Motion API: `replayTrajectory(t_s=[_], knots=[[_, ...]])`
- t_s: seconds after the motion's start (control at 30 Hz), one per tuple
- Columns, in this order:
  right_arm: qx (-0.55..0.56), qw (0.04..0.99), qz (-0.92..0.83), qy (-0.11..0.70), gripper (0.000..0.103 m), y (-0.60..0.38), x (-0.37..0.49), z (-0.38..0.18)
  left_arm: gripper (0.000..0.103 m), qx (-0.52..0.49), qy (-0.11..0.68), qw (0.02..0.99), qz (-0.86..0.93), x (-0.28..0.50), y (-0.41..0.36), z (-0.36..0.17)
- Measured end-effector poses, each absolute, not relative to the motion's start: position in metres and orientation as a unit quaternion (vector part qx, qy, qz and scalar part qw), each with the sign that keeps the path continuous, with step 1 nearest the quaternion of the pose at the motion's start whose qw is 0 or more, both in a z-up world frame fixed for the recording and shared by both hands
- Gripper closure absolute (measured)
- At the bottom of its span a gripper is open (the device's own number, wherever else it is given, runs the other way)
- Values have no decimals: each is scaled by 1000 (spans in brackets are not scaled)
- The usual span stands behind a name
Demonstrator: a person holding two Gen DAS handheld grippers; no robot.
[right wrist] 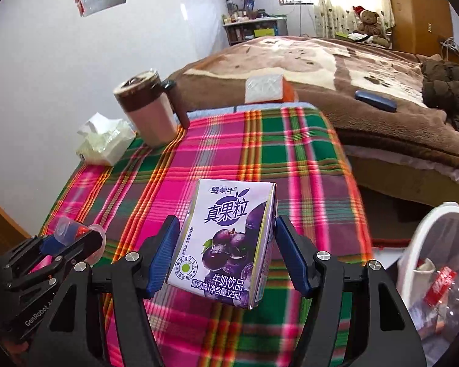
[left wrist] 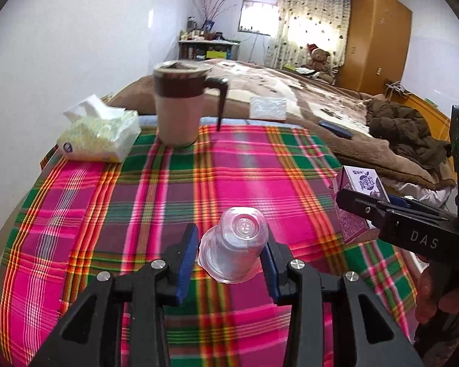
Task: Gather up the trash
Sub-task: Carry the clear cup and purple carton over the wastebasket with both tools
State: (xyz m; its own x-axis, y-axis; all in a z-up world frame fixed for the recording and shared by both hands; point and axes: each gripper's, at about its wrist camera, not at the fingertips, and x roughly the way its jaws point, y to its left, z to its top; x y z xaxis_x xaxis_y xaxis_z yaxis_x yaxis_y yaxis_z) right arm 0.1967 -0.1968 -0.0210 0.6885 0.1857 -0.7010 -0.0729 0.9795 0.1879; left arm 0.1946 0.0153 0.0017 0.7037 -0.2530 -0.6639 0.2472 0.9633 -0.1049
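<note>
Item 1: left gripper, black frame w/ blue pads, jaws clamped on a clear plastic cup; cup lies on its side between the pads, base pointing away from the camera, rim toward it, lifted clear of the cloth. Same cup shows at lower left of the right wrist view, pinched in that gripper. Item 2: right gripper, same build, jaws gripping a small purple grape milk-drink carton; carton upright but tilted slightly, both pads against its side faces, front label toward the camera; appears raised off the table, though contact underneath can't be confirmed. Carton seen again at right edge of the left wrist view, near the table's right side. Item 3: table w/ plaid cloth, pink/green/orange checks. Item 4: lidded mug, beige body, brown band, dark handle, standing upright at the far end of the cloth. Item 5: soft tissue pack, one tissue sticking up, just left of the mug, near the far left corner. Item 6: white bin w/ clear liner, at lower right beside the table, below table level; holds a clear plastic bottle w/ red label plus other bits too blurred to name. Item 7: bed w/ brown blanket beyond the table; teddy bear at its far end.
</note>
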Motion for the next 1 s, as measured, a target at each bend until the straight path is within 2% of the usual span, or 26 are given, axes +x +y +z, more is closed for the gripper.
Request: replayTrajectory(t_s=[0.5,1.0], knots=[[97,932,14,348,37,-269,152,1,62,25,324,924,-201,166,-53,32],[121,933,-69,332,37,-353,114,6,62,51,315,903,-287,147,-150,38]])
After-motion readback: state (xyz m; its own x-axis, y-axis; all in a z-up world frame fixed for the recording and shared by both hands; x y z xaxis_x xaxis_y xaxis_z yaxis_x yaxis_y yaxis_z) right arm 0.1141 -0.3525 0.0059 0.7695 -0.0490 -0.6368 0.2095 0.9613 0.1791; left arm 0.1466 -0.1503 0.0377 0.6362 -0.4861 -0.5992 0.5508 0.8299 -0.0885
